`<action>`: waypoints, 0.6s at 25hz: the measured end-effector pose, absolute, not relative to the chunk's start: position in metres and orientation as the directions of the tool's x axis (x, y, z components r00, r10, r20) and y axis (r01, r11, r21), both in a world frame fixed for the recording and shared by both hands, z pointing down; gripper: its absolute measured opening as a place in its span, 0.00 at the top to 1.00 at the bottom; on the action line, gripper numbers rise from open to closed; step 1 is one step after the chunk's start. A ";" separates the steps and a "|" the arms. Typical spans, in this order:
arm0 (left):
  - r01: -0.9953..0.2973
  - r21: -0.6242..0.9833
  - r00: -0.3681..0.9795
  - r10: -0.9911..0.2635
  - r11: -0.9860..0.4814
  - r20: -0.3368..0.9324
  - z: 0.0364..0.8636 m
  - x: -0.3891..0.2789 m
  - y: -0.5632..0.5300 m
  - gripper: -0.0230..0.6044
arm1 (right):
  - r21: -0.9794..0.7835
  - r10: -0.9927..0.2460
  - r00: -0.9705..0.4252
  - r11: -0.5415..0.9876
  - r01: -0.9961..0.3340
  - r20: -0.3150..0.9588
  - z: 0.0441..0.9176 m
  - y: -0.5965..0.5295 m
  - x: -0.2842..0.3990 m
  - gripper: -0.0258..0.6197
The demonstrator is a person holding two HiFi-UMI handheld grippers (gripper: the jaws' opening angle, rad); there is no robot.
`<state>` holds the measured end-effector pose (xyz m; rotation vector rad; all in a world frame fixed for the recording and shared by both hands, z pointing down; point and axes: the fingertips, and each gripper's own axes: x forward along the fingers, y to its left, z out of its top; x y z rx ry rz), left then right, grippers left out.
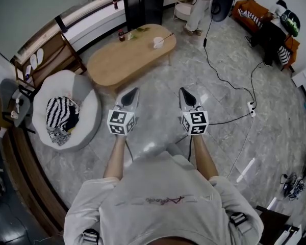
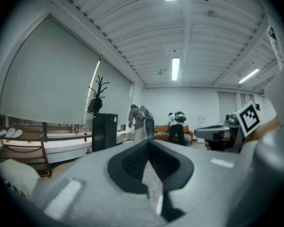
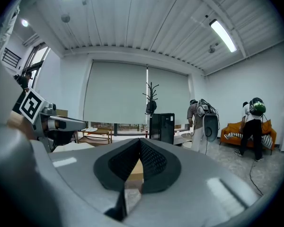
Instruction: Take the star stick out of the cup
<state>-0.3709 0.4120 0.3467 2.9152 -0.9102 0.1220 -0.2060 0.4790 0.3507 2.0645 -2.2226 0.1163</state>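
Left gripper [image 2: 148, 142]: clenched, jaw tips pressed together, nothing gripped; hung on the near side of the wooden table [image 1: 123, 60], well apart from it.
Right gripper [image 3: 140, 141]: clenched as well, empty; held equally short of the table's near edge.
Cup [image 1: 157, 43]: stood upright on the table's right end.
Star stick [image 1: 167, 35]: sat in the cup, leaned toward the table's right rim; tip too small to make out.
Bottle [image 1: 121, 35]: stood at the table's far edge.
Beanbag [image 1: 86, 103]: lay just left of the table, striped cloth [image 1: 61, 112] heaped inside.
Person [image 1: 198, 9]: stood beyond the table's far right end.
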 end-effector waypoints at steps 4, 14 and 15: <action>-0.562 0.055 0.825 -0.556 -0.825 0.099 0.349 -0.367 0.416 0.96 | 0.015 -0.990 -0.066 0.069 -0.998 0.128 0.353 0.484 -0.204 0.95; -0.551 0.051 0.833 -0.544 -0.833 0.101 0.352 -0.345 0.416 0.96 | 0.013 -0.990 -0.063 0.066 -0.998 0.128 0.359 0.485 -0.188 0.95; -0.552 0.050 0.832 -0.545 -0.832 0.102 0.352 -0.343 0.415 0.96 | 0.011 -0.990 -0.065 0.067 -0.998 0.128 0.360 0.483 -0.186 0.95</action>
